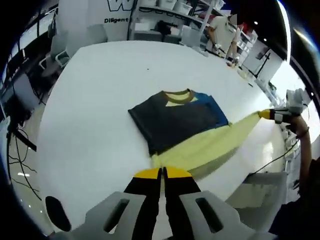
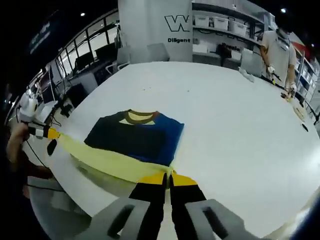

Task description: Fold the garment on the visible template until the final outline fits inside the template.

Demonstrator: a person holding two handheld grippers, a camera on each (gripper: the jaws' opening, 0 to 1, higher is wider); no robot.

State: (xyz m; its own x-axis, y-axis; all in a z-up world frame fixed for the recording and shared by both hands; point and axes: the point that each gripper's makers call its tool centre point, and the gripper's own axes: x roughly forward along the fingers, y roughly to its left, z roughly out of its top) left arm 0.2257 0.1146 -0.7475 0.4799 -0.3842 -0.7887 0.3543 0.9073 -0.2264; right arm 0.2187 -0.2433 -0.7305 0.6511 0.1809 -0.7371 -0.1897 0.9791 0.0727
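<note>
You hold the left tool (image 1: pixel 162 173) closed on one corner of the T-shirt's (image 1: pixel 175 117) yellow hem, and the right tool (image 2: pixel 167 178) closed on the opposite corner. The hem is stretched taut between the two tools, evidently to keep the edge straight for a clean fold. The T-shirt lies on the white counter (image 1: pixel 90 100), its dark and blue upper part flat with the collar away from you and the yellow lower band (image 2: pixel 105 160) lifted toward the near edge. No template outline is discernible on the counter. Legible writing: a large "W" and "Diligent" on the white pillar (image 2: pixel 155 30) behind.
</note>
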